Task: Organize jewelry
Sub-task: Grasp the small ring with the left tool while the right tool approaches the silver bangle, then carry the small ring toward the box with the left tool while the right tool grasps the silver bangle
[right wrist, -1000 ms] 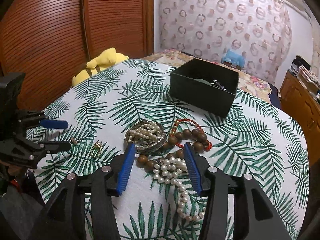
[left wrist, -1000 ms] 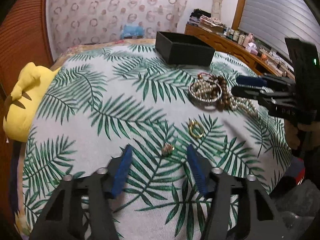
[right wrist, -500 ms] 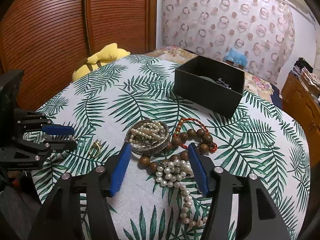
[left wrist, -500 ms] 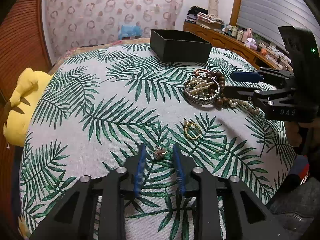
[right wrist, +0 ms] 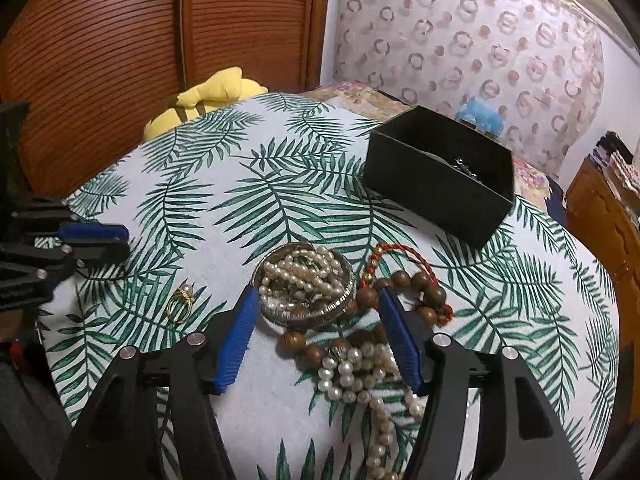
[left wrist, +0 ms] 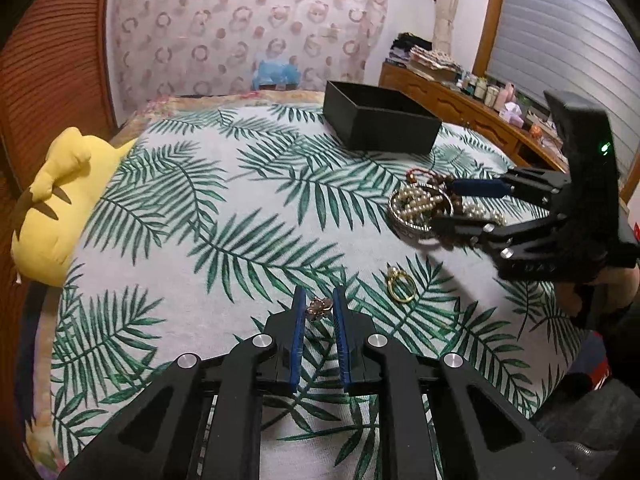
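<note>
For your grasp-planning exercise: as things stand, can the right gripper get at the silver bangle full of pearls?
Probably yes. The right gripper is open, its blue fingers straddling the silver bangle, with nothing between. The wooden beads crowd one finger and might get caught too.

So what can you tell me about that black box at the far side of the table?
The box is a plain matte black rectangle with no lid on it, looking like stiff card. It stands upright on the palm-leaf cloth, beyond the jewelry pile and apart from it; neither gripper touches it. Its thin walls are straight and unmarked. From the right camera a small silvery piece shows inside against the far wall; what it is cannot be told. The left camera sees only its outer walls and rim.
</note>
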`<state>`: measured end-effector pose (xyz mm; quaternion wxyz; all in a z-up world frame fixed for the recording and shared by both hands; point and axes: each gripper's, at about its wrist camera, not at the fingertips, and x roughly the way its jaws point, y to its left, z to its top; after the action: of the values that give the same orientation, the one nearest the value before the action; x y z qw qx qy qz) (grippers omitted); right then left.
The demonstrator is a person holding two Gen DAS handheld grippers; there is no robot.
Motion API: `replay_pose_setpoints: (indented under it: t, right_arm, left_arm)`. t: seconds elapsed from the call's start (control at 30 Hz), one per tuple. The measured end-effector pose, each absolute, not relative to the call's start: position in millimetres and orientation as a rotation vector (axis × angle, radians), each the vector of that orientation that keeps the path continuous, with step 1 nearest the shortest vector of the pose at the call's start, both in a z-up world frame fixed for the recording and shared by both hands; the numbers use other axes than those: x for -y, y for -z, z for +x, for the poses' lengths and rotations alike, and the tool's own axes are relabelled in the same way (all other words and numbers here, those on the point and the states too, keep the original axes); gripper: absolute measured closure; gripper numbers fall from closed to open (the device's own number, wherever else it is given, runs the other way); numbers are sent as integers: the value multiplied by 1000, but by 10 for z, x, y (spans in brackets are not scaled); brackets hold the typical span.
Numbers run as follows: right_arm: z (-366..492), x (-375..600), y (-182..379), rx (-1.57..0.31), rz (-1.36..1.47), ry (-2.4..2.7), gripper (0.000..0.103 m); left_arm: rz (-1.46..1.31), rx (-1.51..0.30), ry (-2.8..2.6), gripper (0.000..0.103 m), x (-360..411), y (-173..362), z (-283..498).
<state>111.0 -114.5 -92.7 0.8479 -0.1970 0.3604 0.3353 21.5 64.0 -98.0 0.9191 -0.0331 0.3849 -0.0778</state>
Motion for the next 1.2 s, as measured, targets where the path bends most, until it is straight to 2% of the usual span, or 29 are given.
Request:
replay_pose_setpoints:
  t: [0.57,0.73,1.2]
  right_arm:
    - [1271,908,1019,-797,-470,-737,36]
    - [1279,959,1002,-806,-443,-762,40]
    - [1497,1303,545,-701,-357,-716,40]
  left_arm:
    - [-71,-760,156,90,-632,877,306]
    - [-65,-757,160,90,-601,852,389]
    - [-31,-716,185,90,-412,693,788]
